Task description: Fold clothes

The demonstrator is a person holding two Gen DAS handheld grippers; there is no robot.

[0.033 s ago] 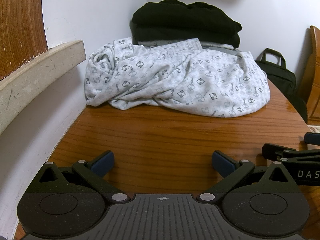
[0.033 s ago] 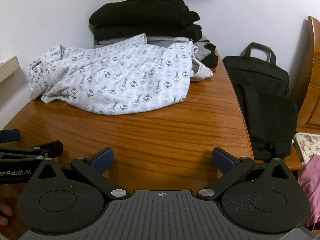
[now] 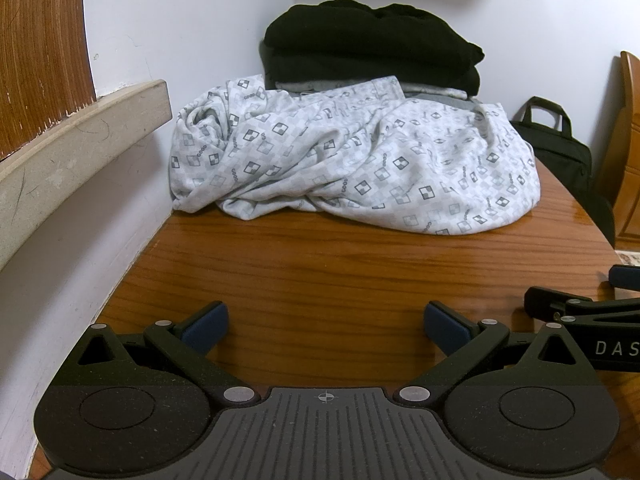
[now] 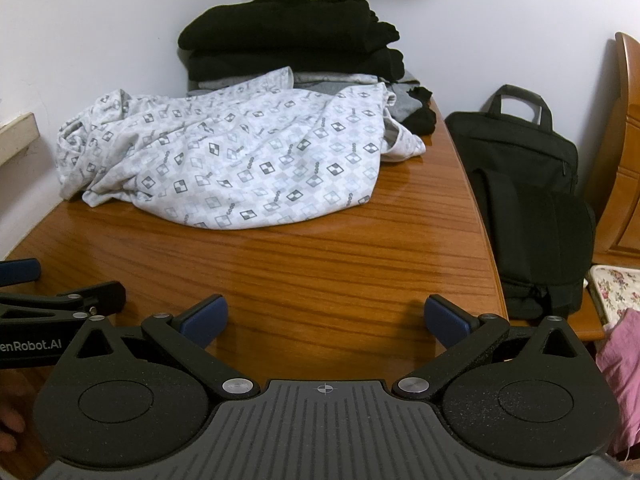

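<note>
A crumpled white garment with a grey checker print (image 3: 360, 168) (image 4: 240, 168) lies at the far side of the wooden table (image 3: 320, 272) (image 4: 320, 264). It leans against a stack of folded black and grey clothes (image 3: 368, 48) (image 4: 292, 40) in the corner. My left gripper (image 3: 326, 324) hovers open over bare wood, well short of the garment, with nothing between its blue pads. My right gripper (image 4: 325, 319) is beside it, also open and empty, near the table's right edge. Each view shows one finger (image 3: 560, 306) (image 4: 80, 296) of the other gripper at its side.
White walls close the left and back, with a beige ledge (image 3: 80, 136) on the left. A black bag (image 4: 528, 208) (image 3: 560, 148) stands off the table's right edge, beside wooden furniture (image 4: 628, 160), a floral cushion (image 4: 616, 284) and pink cloth (image 4: 620, 360).
</note>
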